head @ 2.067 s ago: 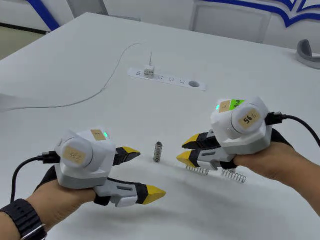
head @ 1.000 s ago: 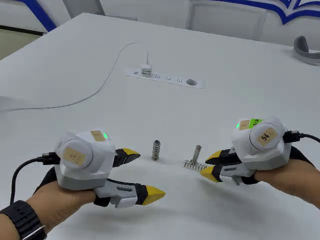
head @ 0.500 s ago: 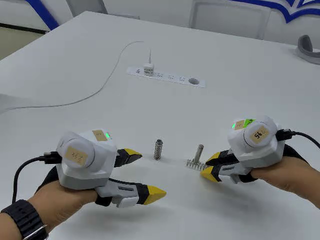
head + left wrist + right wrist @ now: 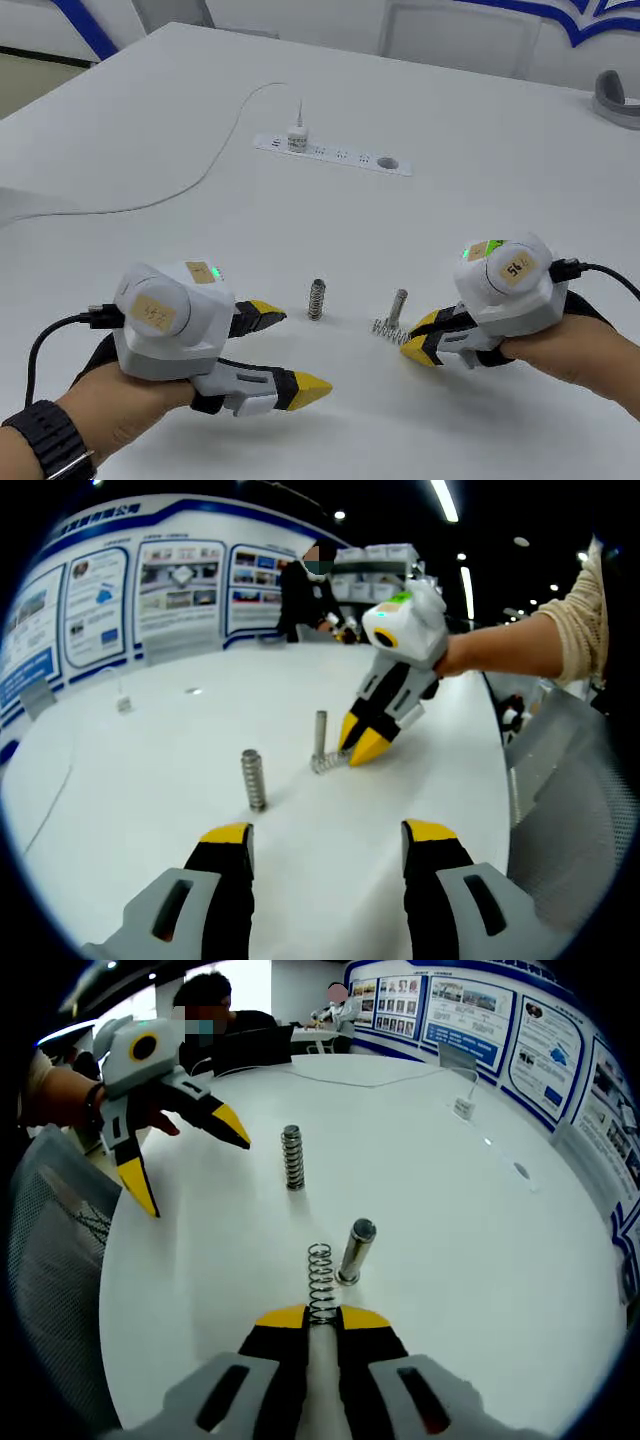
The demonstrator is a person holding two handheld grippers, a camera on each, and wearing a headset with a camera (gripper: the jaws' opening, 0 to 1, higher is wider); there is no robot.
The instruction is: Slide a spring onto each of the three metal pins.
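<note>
The white workbench (image 4: pixel 200 150) fills most of the head view. At lower left the left gripper (image 4: pixel 295 350) hovers with its jaws wide apart and nothing between them. At lower right the right gripper (image 4: pixel 412 342) has its yellow tips pinched on the near end of a coil spring (image 4: pixel 320 1280).

Just left of centre stands a pin already wearing a spring (image 4: pixel 317 299). A bare steel pin (image 4: pixel 398 305) stands upright to its right. The held spring lies flat, its far end just beside that pin's foot.

The spring looks light, thin-wired and squashy, so a hard mid-coil squeeze would likely buckle or flick it. Gripping by the last coils seems right, as it leaves the far mouth open for the pin top.
</note>
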